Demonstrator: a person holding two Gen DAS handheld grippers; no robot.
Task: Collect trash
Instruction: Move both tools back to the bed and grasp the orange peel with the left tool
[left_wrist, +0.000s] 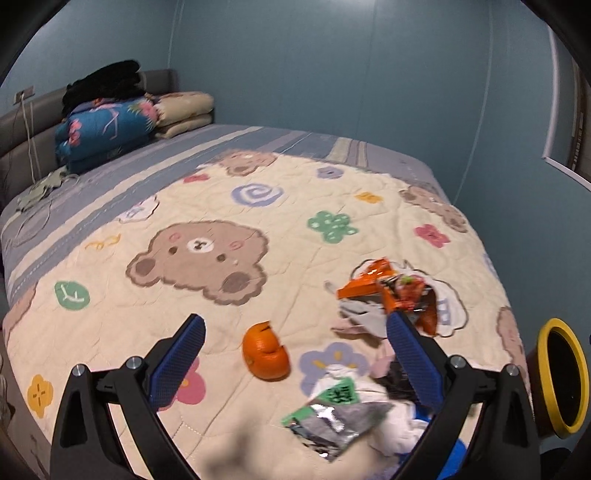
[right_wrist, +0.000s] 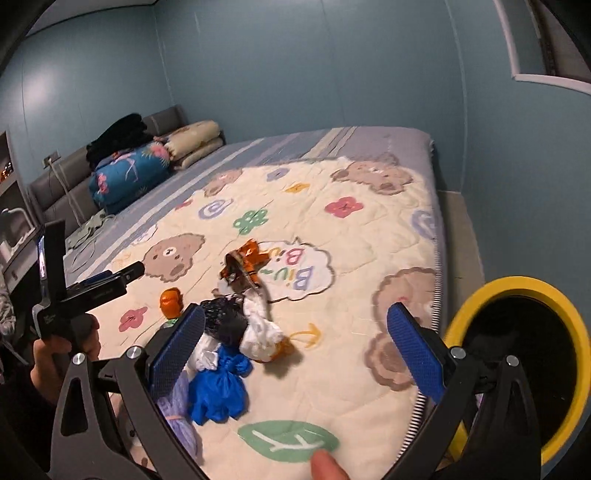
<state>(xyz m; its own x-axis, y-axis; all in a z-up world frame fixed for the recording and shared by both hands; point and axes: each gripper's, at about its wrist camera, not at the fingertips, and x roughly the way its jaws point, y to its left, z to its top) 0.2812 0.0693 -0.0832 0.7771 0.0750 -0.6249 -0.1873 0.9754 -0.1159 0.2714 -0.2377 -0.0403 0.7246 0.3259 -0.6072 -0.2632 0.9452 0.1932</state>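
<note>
Dim bluish indoor light, soft shadows, slight motion blur — fisheye-bowed, vignetted edges

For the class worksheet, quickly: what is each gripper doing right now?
Left gripper: open, holding nothing, above the orange peel.
Right gripper: open, holding nothing, above the crumpled white tissue.

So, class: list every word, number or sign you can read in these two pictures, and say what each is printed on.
"Biu~ Biu": pastel letters, seen upside down, in the cloud shape printed on the bed quilt.
Green label on the silver packet: white characters, too blurred to read.
Orange wrapper: print too small and crumpled to read.
Nothing else is readable.
</note>
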